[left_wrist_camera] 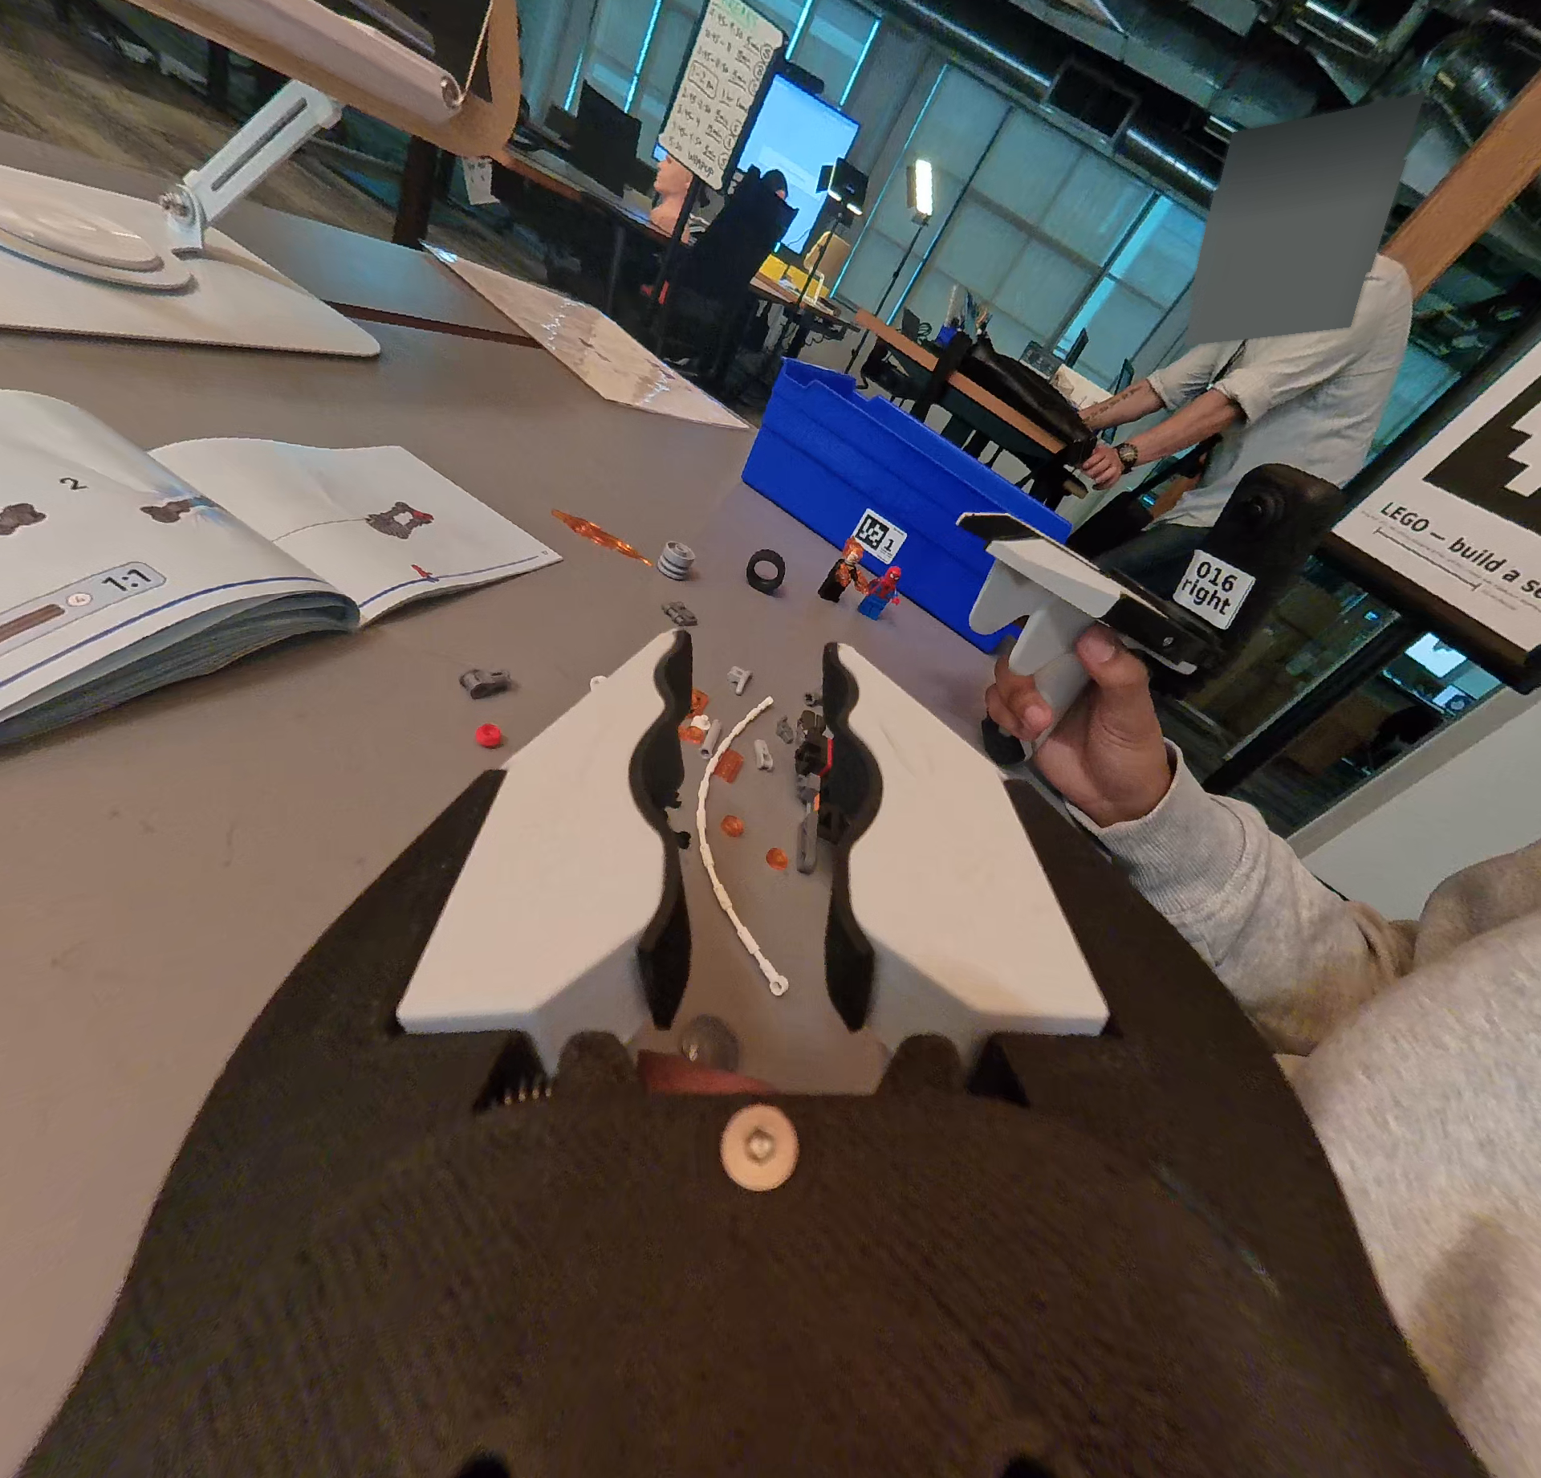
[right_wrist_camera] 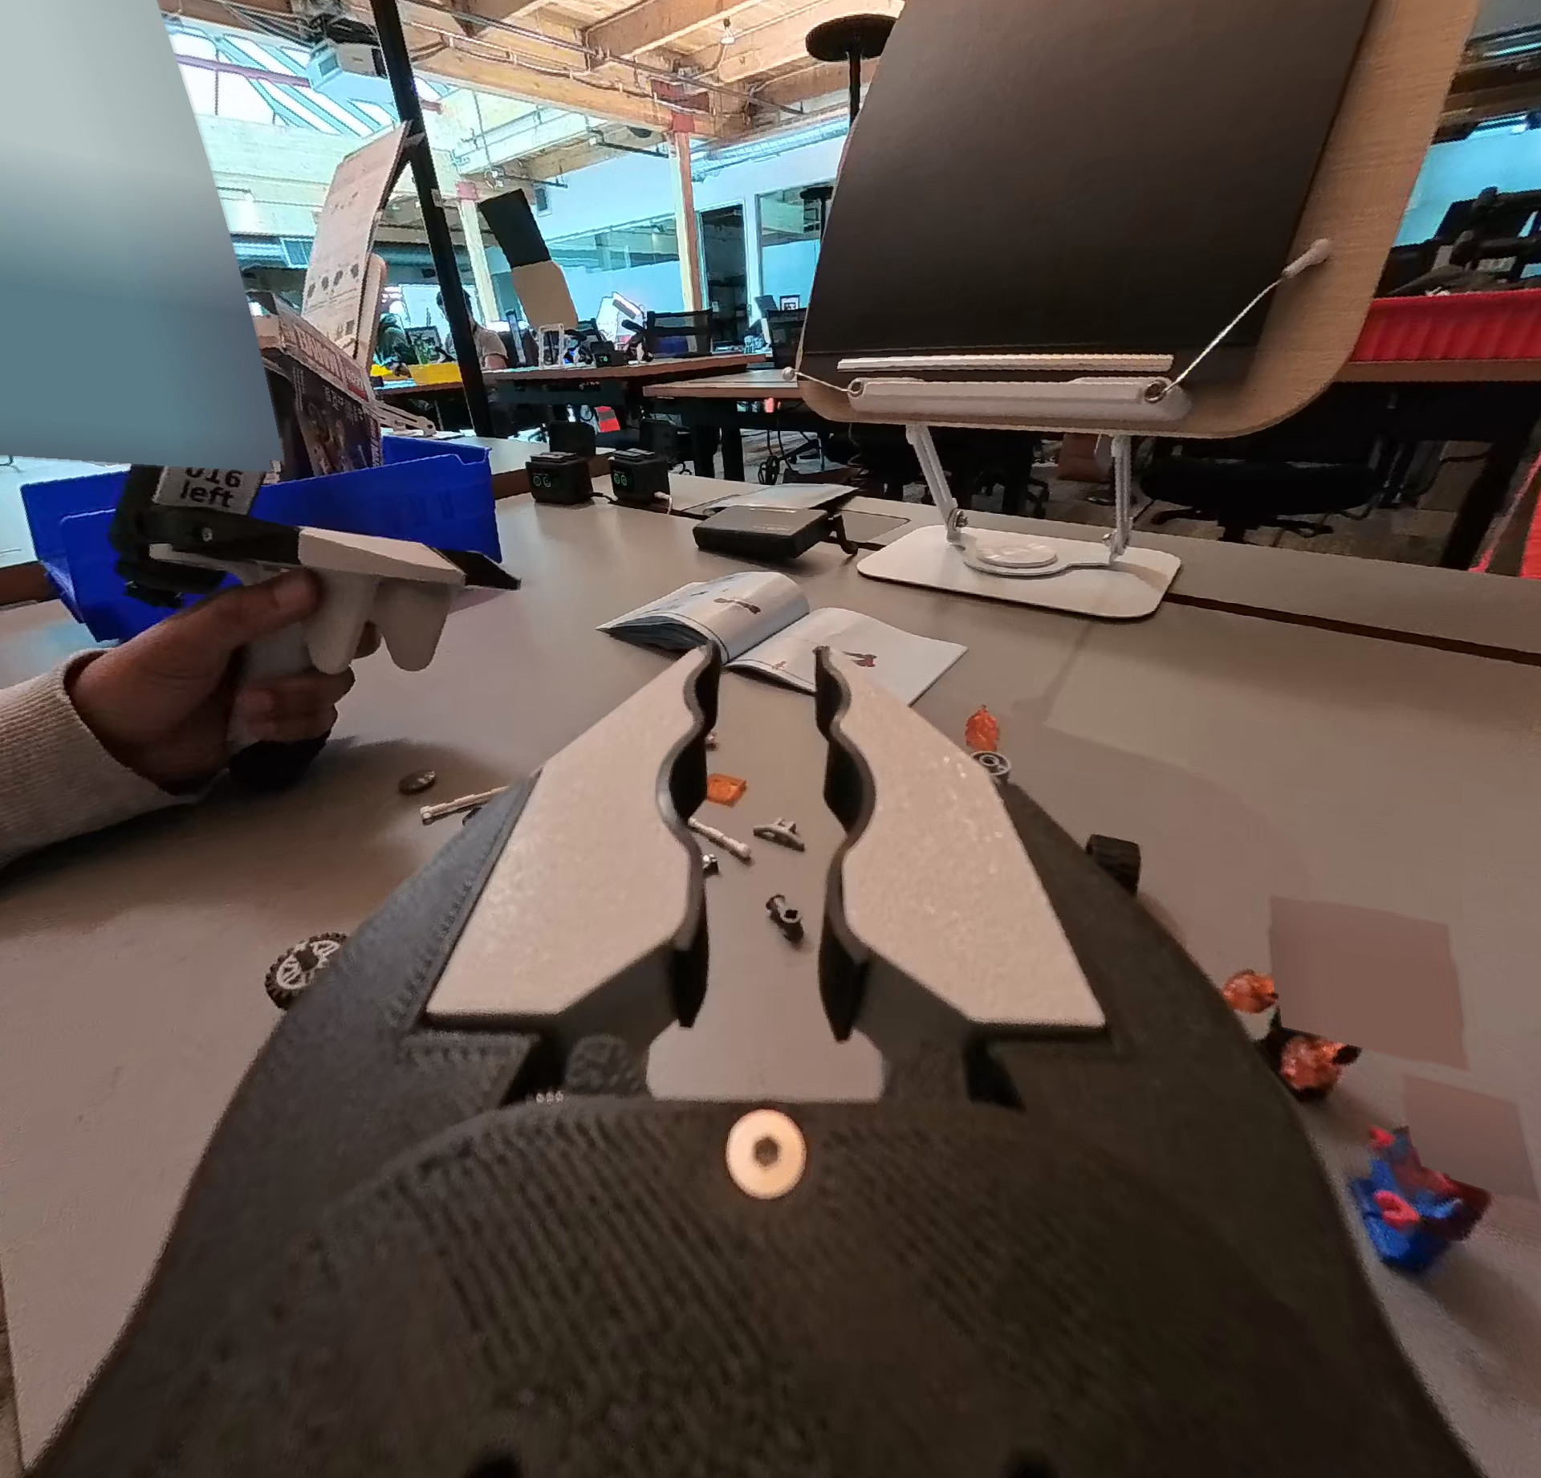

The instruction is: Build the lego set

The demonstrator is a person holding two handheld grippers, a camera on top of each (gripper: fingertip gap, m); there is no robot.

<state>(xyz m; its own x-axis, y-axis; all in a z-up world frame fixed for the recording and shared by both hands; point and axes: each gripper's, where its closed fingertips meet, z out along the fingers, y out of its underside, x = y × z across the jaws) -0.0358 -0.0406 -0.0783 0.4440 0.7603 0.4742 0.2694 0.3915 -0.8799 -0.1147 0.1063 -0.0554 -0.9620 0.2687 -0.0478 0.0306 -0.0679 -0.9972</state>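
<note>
Nearest to us, our left gripper hangs over the grey table with its white fingers spread and nothing between them. Under the gap lie a long white flexible lego rod, small translucent orange studs and a dark partly built lego assembly with a red wire, close against the inner edge of the right-hand finger.

Our right gripper is likewise parted and empty, over a small black lego connector, a grey clip piece and an orange tile.

We judge the step to be choosing the next piece. To do it well, we should check the page first, then lower one gripper squarely over a single piece, away from its neighbours, and close gently so it does not skid.

Farther off lie the open instruction booklet, a black rubber tyre, two lego minifigures and the blue plastic bin.
</note>
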